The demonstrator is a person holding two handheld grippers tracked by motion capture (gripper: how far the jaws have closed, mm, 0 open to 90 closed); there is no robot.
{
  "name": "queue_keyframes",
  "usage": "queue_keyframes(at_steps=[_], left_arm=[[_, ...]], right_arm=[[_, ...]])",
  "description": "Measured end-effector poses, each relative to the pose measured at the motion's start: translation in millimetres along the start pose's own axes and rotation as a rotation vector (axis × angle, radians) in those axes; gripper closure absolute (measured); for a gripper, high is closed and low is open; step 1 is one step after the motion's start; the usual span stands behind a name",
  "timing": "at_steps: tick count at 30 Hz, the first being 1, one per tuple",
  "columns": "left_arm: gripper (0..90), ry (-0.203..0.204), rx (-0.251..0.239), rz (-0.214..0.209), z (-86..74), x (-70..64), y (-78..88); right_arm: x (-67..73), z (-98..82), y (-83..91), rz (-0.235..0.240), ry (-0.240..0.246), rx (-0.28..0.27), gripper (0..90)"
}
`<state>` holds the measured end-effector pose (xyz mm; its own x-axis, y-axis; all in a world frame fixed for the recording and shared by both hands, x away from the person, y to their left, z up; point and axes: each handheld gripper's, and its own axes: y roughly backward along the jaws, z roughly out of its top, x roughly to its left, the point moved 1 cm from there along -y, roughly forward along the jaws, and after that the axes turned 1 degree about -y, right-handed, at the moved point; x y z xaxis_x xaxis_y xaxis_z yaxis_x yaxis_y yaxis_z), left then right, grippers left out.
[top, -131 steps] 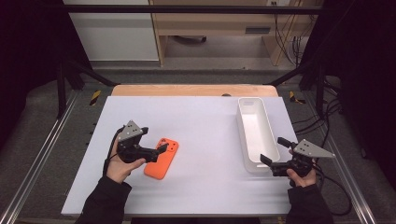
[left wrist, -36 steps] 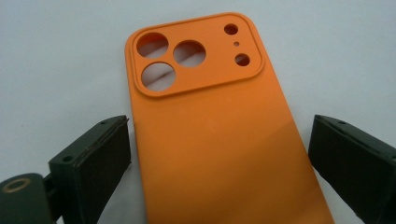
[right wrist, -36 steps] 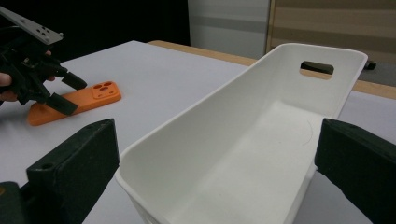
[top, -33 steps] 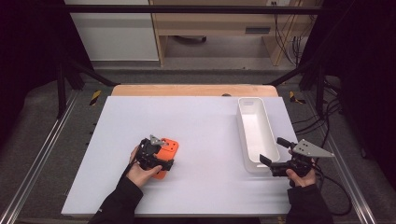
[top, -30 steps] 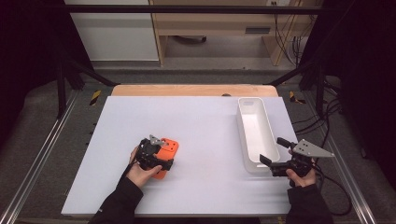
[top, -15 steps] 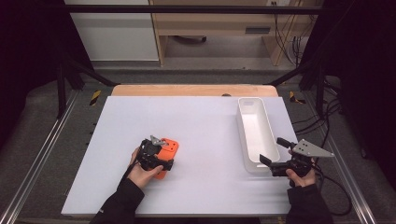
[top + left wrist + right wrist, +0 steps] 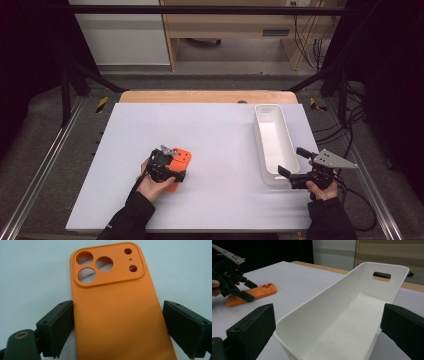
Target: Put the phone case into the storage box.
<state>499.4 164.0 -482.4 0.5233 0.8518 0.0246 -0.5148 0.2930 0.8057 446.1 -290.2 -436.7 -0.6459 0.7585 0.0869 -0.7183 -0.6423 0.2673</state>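
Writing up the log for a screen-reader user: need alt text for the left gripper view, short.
An orange phone case lies back-up on a white table, its camera cutouts at the far end, and the left gripper straddles its near half. The left jaw touches the case's edge; a small gap shows at the right jaw, so the jaws are not yet closed on it.

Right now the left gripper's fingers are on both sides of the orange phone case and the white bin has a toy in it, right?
Nearly: the white bin is empty, as the right gripper view shows. The left gripper does straddle the orange phone case.
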Motion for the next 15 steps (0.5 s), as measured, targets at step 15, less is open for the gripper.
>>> queue_keyframes(at_steps=[15], left_arm=[[12.1, 0.003, 0.004, 0.0, 0.9, 0.1, 1.7]], right_arm=[[0.2, 0.2, 0.3, 0.005, -0.002, -0.001, 0.5]])
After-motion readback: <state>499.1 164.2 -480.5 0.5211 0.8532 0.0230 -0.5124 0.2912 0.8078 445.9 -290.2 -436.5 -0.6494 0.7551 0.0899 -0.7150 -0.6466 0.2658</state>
